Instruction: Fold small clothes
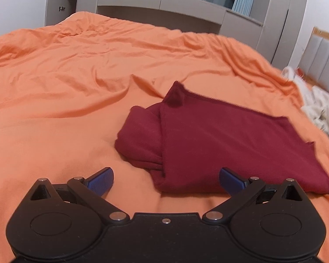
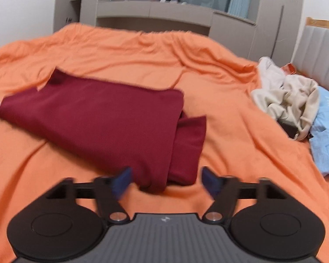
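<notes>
A dark red garment (image 1: 219, 140), folded into a rough rectangle, is being seen lying on the orange bed cover (image 1: 65, 109). Nothing is being gripped by the left gripper (image 1: 166, 180): its blue pads are being held wide apart just short of the garment's near edge, with the right pad overlapping that edge in the picture; whether it is touching cannot be told. The right gripper (image 2: 165, 180) is likewise being held released, its jaws spread to either side of the garment's near right corner (image 2: 182, 149), and the pads (image 2: 122, 182) are being smeared by motion blur, so contact with the cloth cannot be made out. A second layer is being shown sticking out from under the garment's right side. To the right of the garment, well apart from it, a pile of cream clothes (image 2: 289, 100) and a light blue piece (image 2: 326, 138) are being cut off by the frame edge. Beyond the garment, grey cabinets (image 1: 164, 2) are being seen only in part, their shelf contents too small to be identified.
</notes>
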The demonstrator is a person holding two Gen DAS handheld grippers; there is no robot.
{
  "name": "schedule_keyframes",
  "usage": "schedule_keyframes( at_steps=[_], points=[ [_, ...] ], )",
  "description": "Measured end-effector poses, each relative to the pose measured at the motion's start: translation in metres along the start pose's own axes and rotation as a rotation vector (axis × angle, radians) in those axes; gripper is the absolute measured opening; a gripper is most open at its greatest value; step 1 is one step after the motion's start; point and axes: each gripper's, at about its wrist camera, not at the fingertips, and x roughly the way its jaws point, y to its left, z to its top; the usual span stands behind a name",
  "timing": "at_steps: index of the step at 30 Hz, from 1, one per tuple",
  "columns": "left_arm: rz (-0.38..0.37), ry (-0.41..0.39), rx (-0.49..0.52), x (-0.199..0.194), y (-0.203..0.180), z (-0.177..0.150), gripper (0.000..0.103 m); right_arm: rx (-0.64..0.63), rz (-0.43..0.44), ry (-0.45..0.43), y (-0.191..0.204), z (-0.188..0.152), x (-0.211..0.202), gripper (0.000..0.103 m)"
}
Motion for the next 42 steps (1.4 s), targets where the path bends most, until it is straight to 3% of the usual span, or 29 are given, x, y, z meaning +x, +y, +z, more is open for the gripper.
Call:
schedule_keyframes(
  at_steps=[4, 9, 14, 22, 26, 29, 31, 37, 42],
  points=[
    [-0.132, -0.027, -0.043, -0.012, -0.004, -0.008, 0.102, -0.003, -0.024, -0.059, 0.008, 0.009, 0.003, 0.103],
    [-0.326, 0.051, -0.19, -0.003, -0.001, -0.026, 0.102, -0.086, -0.052, -0.125, 0.033, 0.018, 0.012, 0.103],
    [-0.302, 0.017, -0.284, 0.013, 0.002, -0.031, 0.102, -0.1, 0.013, -0.173, 0.049, 0.025, 0.029, 0.103],
    [-0.238, -0.002, -0.39, 0.042, 0.009, -0.016, 0.102, -0.029, 0.165, -0.103, 0.076, 0.042, 0.063, 0.103],
    [-0.231, -0.03, -0.395, 0.043, 0.008, -0.017, 0.102, -0.035, 0.093, -0.075, 0.092, 0.041, 0.08, 0.103],
    [-0.224, -0.051, -0.386, 0.042, 0.007, -0.02, 0.102, -0.032, 0.046, -0.149, 0.098, 0.042, 0.074, 0.103],
    [-0.221, -0.059, -0.379, 0.042, 0.006, -0.021, 0.102, -0.031, 0.072, -0.188, 0.101, 0.047, 0.07, 0.103],
    [-0.207, -0.067, -0.351, 0.042, 0.002, -0.023, 0.102, -0.114, 0.081, -0.089, 0.123, 0.04, 0.089, 0.103],
    [-0.202, -0.057, -0.327, 0.042, 0.001, -0.024, 0.102, -0.083, 0.099, -0.083, 0.121, 0.031, 0.094, 0.103]
  ],
)
